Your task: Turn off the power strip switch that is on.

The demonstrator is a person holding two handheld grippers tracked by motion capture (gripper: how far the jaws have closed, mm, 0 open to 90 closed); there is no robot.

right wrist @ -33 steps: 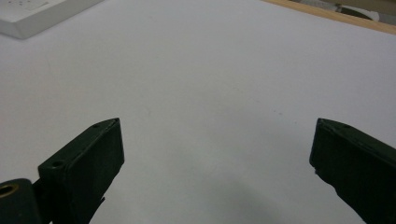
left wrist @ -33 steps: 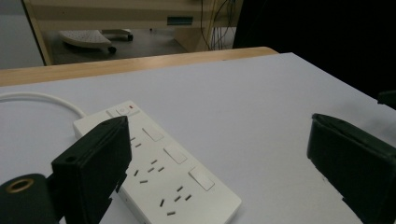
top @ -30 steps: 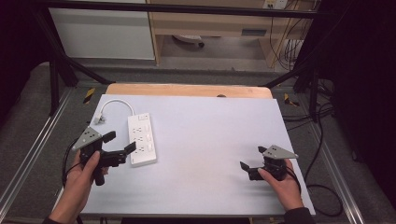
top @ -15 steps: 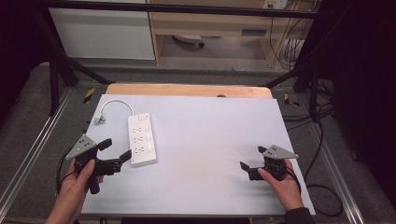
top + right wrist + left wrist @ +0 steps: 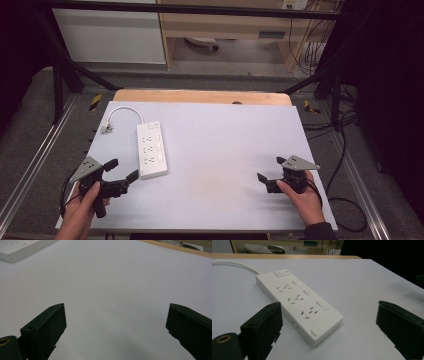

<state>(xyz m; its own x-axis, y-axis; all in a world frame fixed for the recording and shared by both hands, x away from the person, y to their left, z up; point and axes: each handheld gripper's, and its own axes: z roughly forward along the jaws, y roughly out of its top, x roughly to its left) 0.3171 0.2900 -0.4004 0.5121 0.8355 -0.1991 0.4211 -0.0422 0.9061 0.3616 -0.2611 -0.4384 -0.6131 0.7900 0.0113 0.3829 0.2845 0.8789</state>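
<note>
Right now your left gripper (image 5: pixel 122 170) sits near the table's (image 5: pixel 225 145) front left corner, jaws spread wide and holding nothing. Its tips point at the near end of the power strip (image 5: pixel 151 149), close to it but not touching. From the left gripper view (image 5: pixel 327 322) the strip (image 5: pixel 299 305) lies flat just ahead of the jaws, angled away, with its three socket groups and a switch at the far end facing up. Its white cord (image 5: pixel 120 112) curves off from the far end to a plug (image 5: pixel 105 128) lying near the table's left edge.

Your right gripper (image 5: pixel 270 172) rests low at the front right, well apart from the strip. Its jaws are also wide apart and empty, with bare table (image 5: pixel 112 285) between them in the right gripper view (image 5: pixel 116 320); a corner of the strip (image 5: pixel 22 248) shows far off at upper left.
</note>
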